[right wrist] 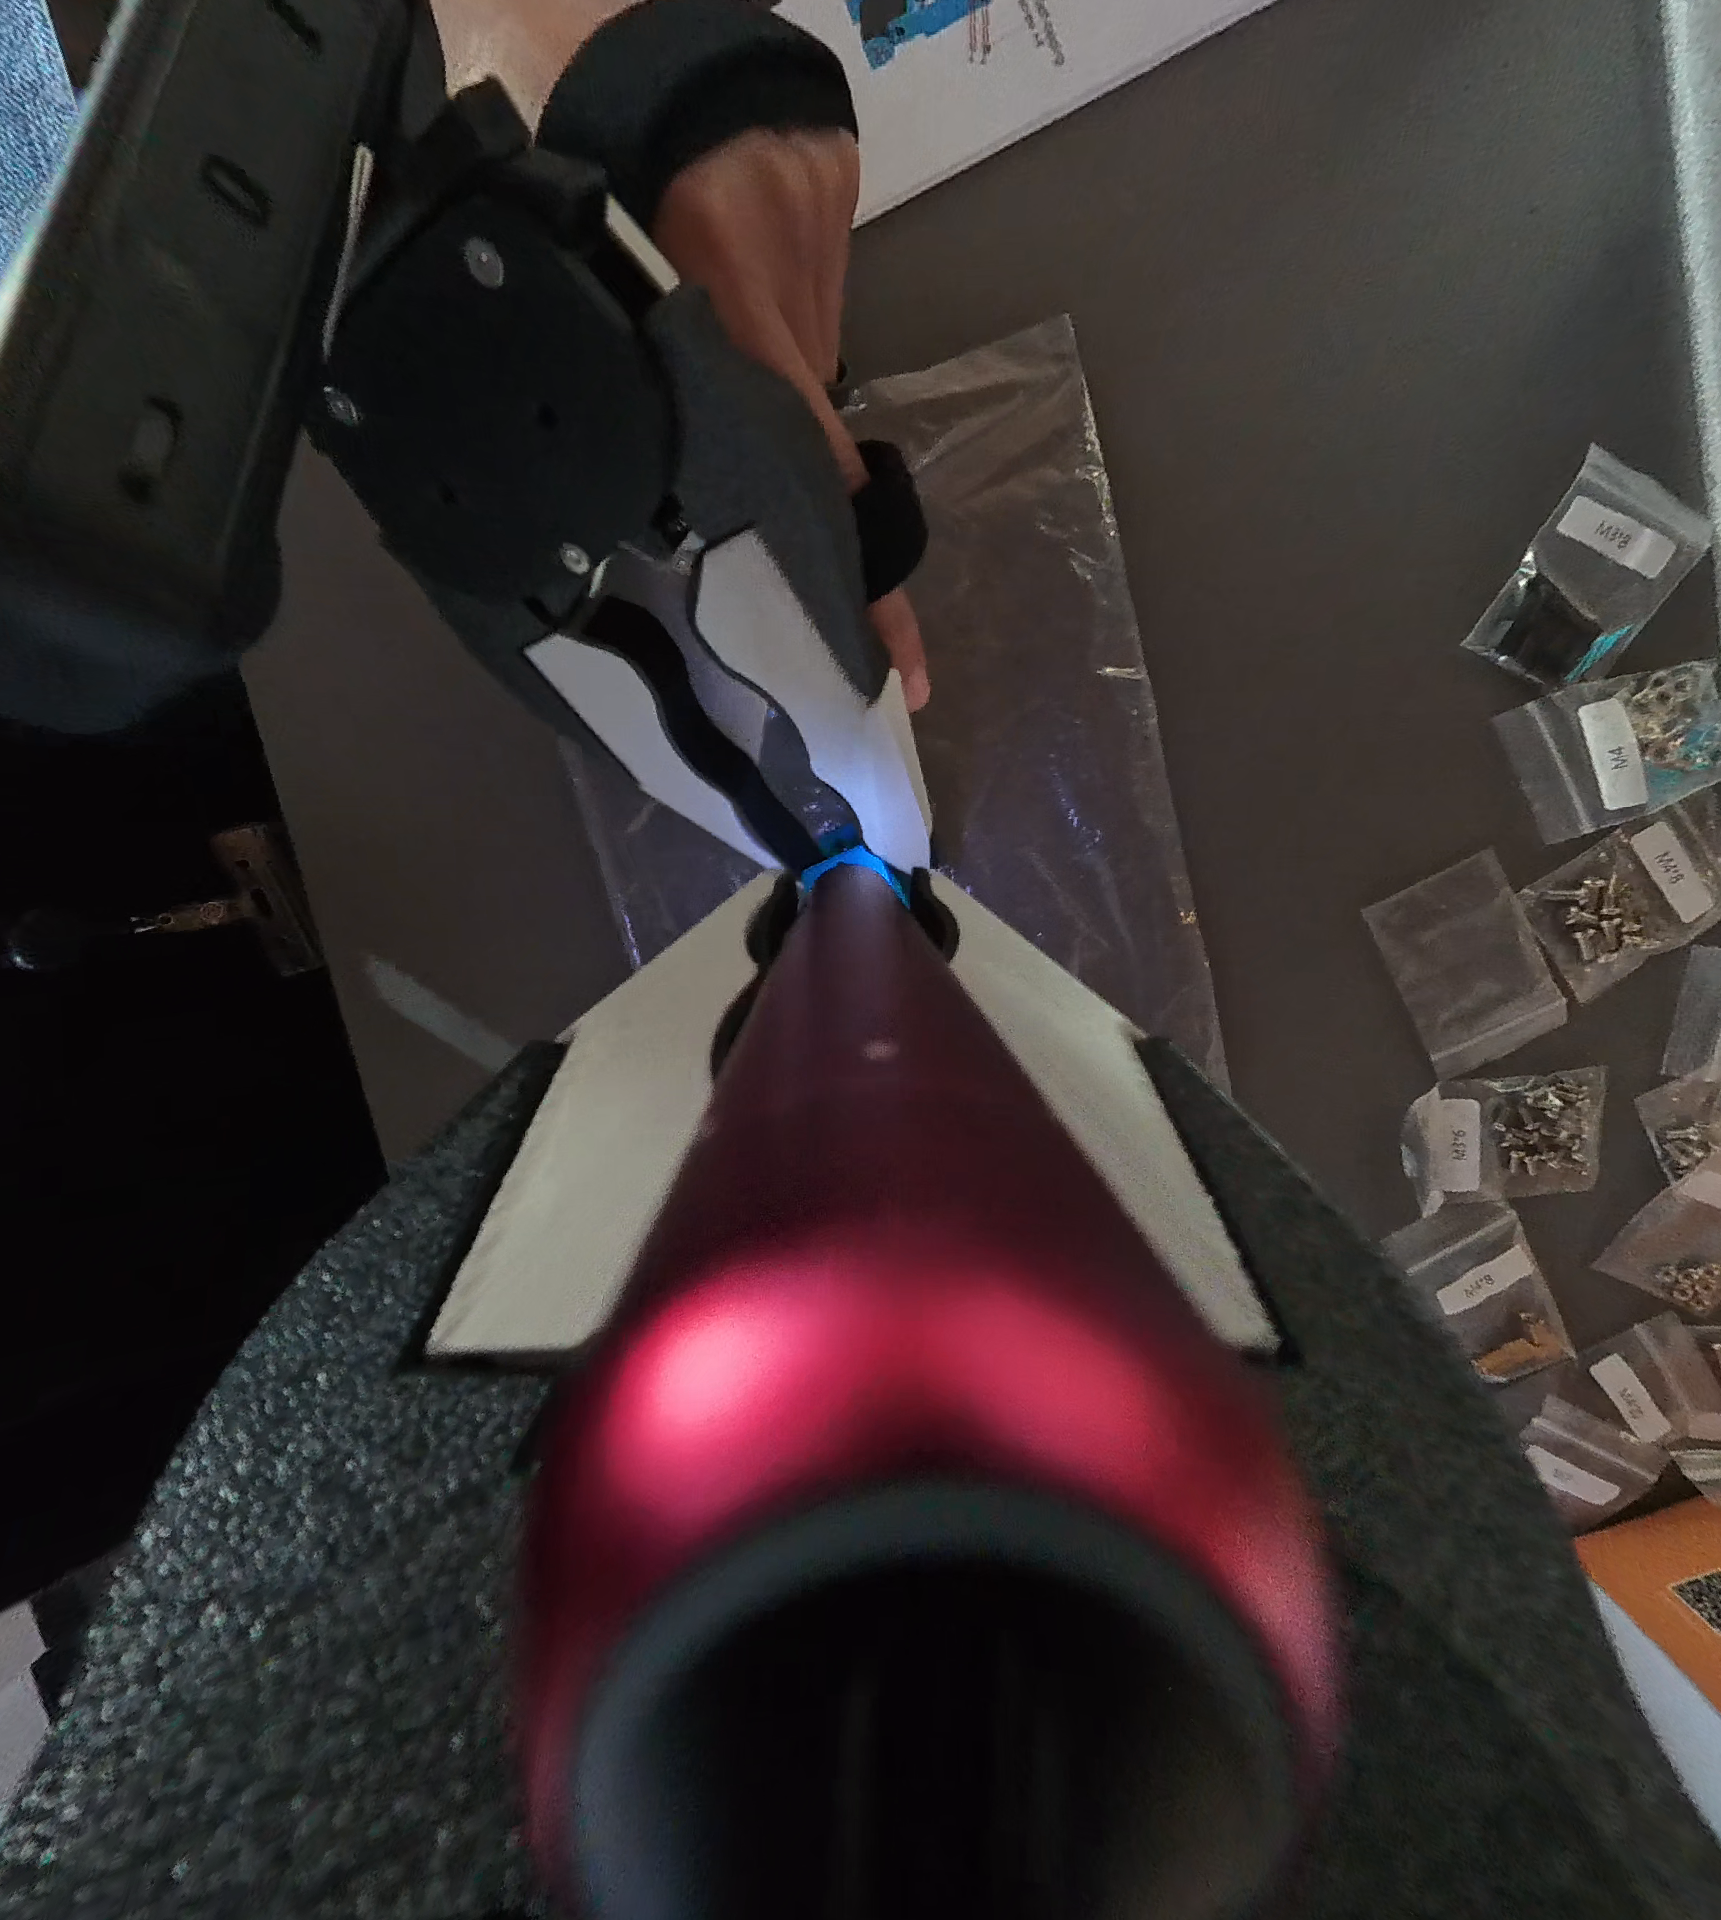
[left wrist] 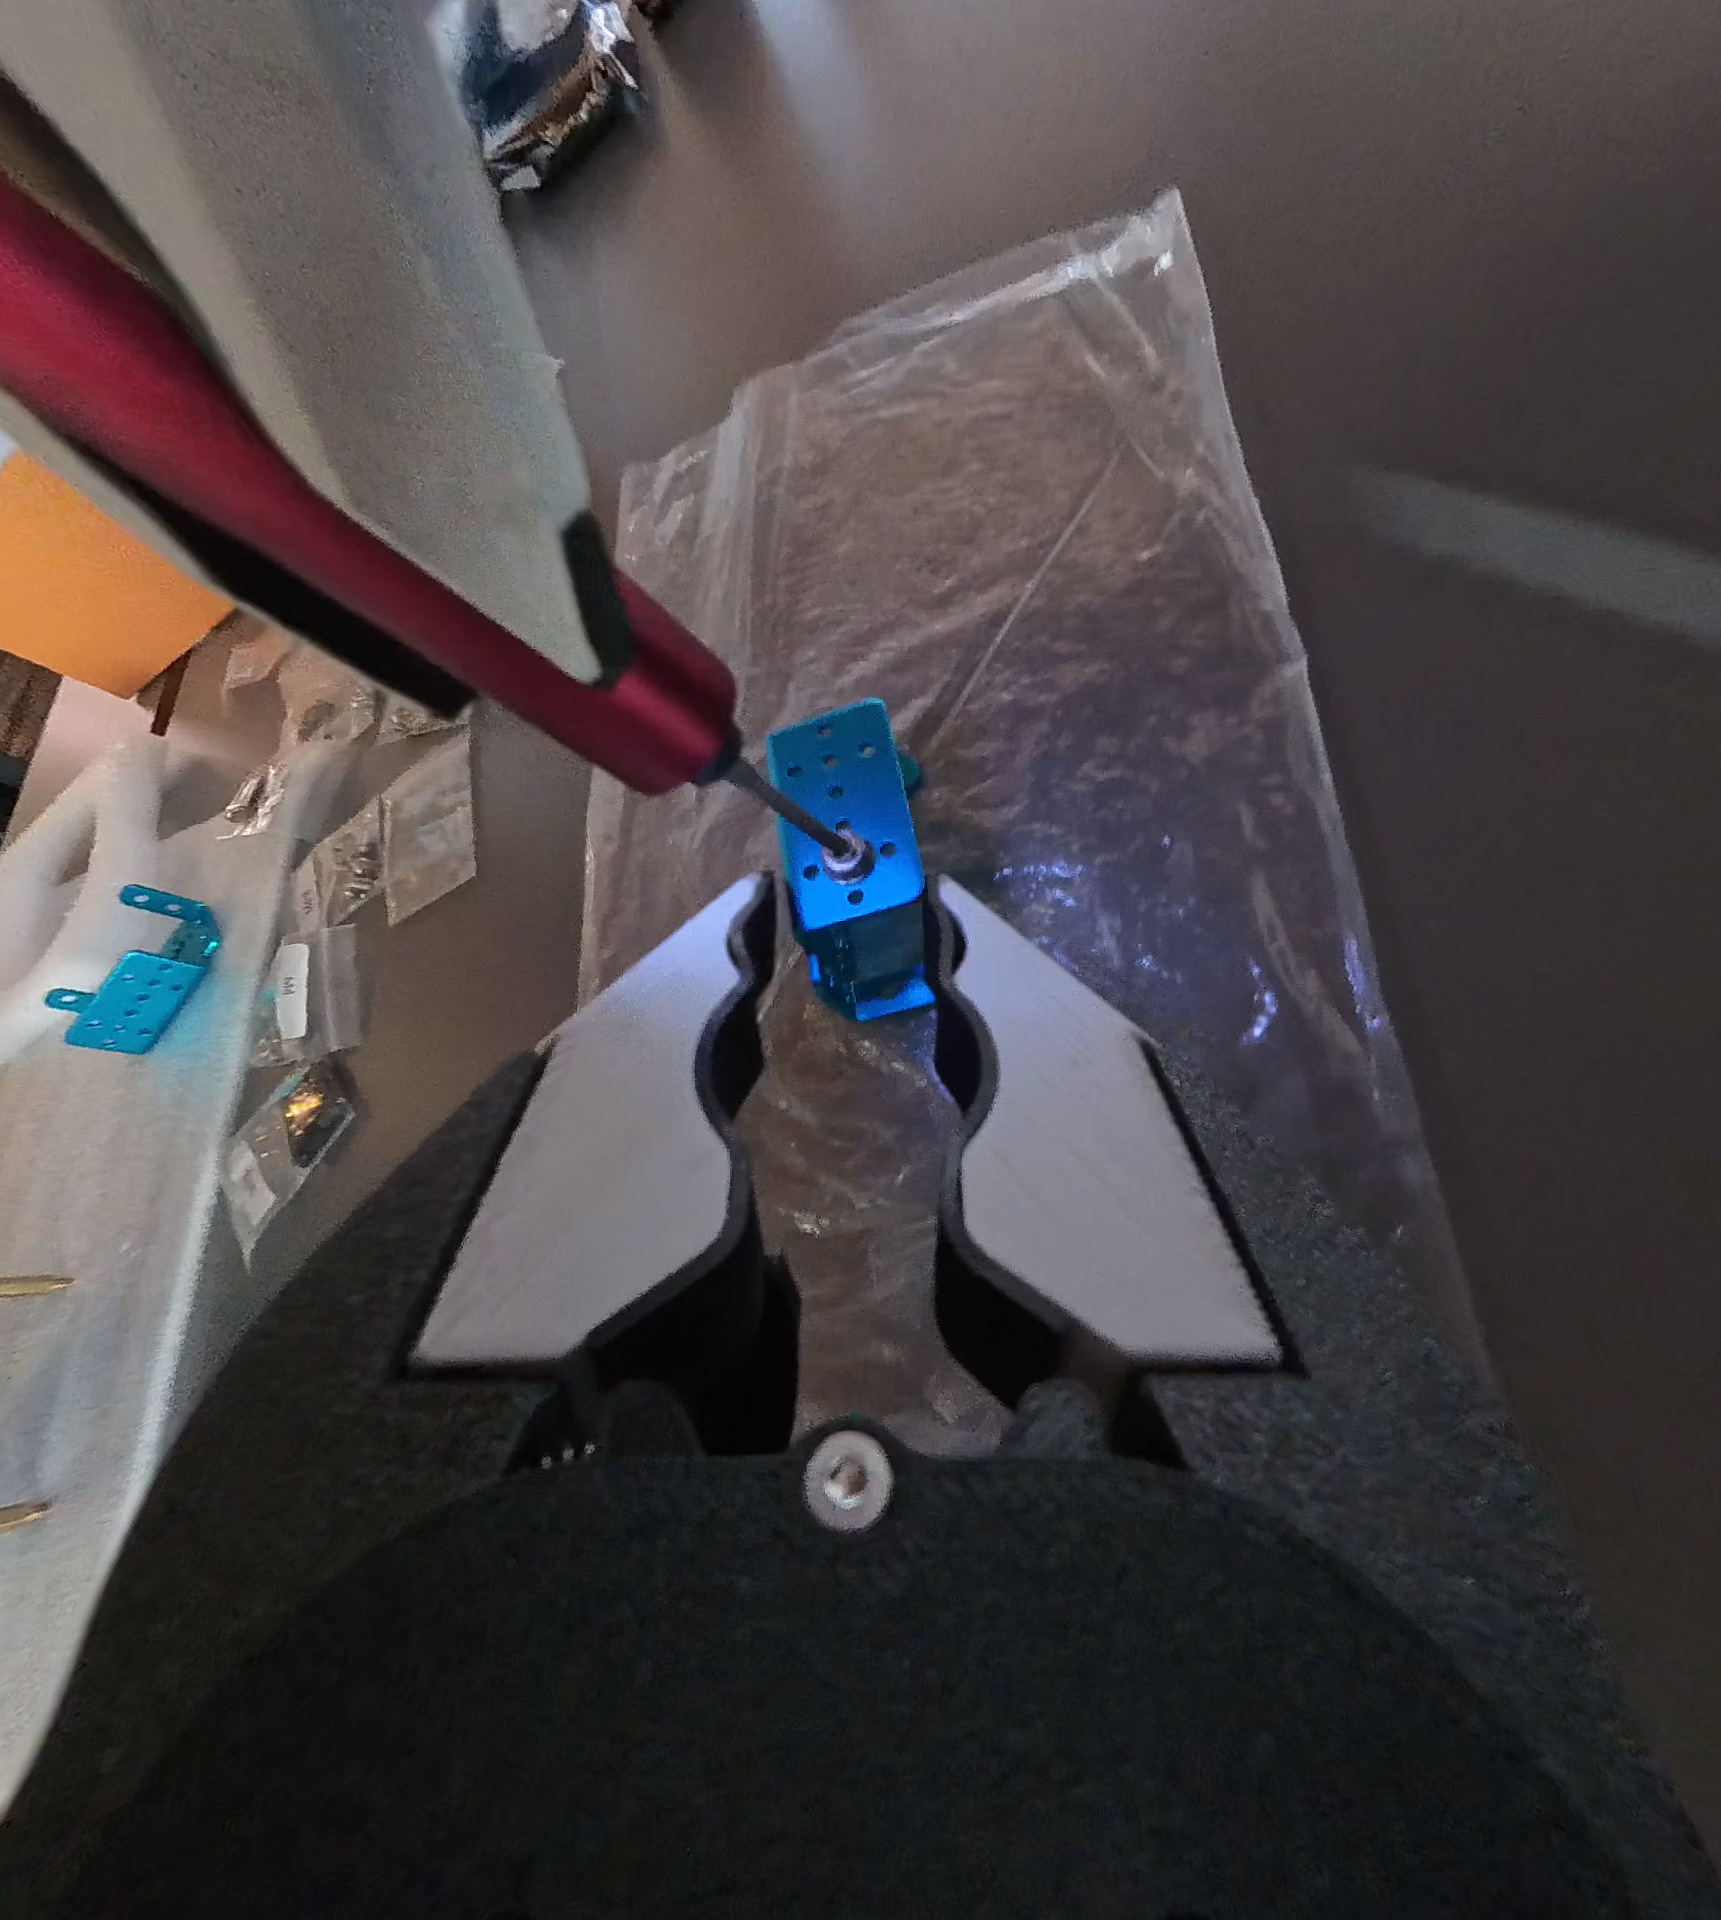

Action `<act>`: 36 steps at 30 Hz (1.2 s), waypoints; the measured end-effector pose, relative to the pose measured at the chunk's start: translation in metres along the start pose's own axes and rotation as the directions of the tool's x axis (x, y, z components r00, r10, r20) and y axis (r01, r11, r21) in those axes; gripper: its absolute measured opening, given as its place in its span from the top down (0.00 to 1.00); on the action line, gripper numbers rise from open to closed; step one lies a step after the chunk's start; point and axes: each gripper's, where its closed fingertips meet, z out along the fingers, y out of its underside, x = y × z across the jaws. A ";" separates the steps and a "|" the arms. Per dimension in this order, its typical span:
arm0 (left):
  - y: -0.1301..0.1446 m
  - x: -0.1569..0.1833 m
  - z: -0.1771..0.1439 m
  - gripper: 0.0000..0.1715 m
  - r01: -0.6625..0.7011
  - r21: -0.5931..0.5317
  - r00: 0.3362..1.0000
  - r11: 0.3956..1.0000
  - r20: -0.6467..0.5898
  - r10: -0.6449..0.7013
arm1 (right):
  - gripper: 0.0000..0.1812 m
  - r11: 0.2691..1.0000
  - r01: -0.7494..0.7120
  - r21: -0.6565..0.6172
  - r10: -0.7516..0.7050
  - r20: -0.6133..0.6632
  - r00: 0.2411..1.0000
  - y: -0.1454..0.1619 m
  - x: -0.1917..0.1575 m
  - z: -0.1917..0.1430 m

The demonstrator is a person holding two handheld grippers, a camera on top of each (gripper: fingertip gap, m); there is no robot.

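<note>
My left gripper [left wrist: 851, 935] is shut on a small blue metal bracket with holes [left wrist: 851, 831], held upright above a clear plastic bag [left wrist: 1043, 623]. My right gripper [right wrist: 851, 894] is shut on a red screwdriver [right wrist: 835, 1195]. In the left wrist view the screwdriver [left wrist: 368, 561] comes in from the upper left and its thin dark bit rests on a silver screw [left wrist: 843, 854] in the bracket's face. In the right wrist view the bracket [right wrist: 840, 868] shows only as a blue sliver past the screwdriver, pinched by the left gripper's white fingers [right wrist: 731, 665], which a person's hand [right wrist: 773, 312] holds.
Several small clear bags of screws [right wrist: 1604, 914] lie on the dark table to the right. Another blue bracket [left wrist: 144, 977] and white foam [left wrist: 56, 883] lie at the left, by an orange box [left wrist: 56, 582]. A crumpled foil bag [left wrist: 555, 83] lies at the far side. The left gripper's tips are roughly 8 centimeters from the right gripper's.
</note>
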 end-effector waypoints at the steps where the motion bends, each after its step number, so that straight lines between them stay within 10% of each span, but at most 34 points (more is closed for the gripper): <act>1: -0.003 0.001 0.000 0.84 0.024 0.013 1.000 1.000 -0.014 -0.024 | 0.88 1.000 -0.003 -0.002 0.003 0.002 1.000 0.000 0.000 0.000; 36: -0.005 0.001 0.001 0.85 0.278 0.011 0.954 0.960 -0.118 -0.275 | 0.88 0.993 0.119 -0.018 -0.120 -0.114 0.986 0.003 -0.009 0.000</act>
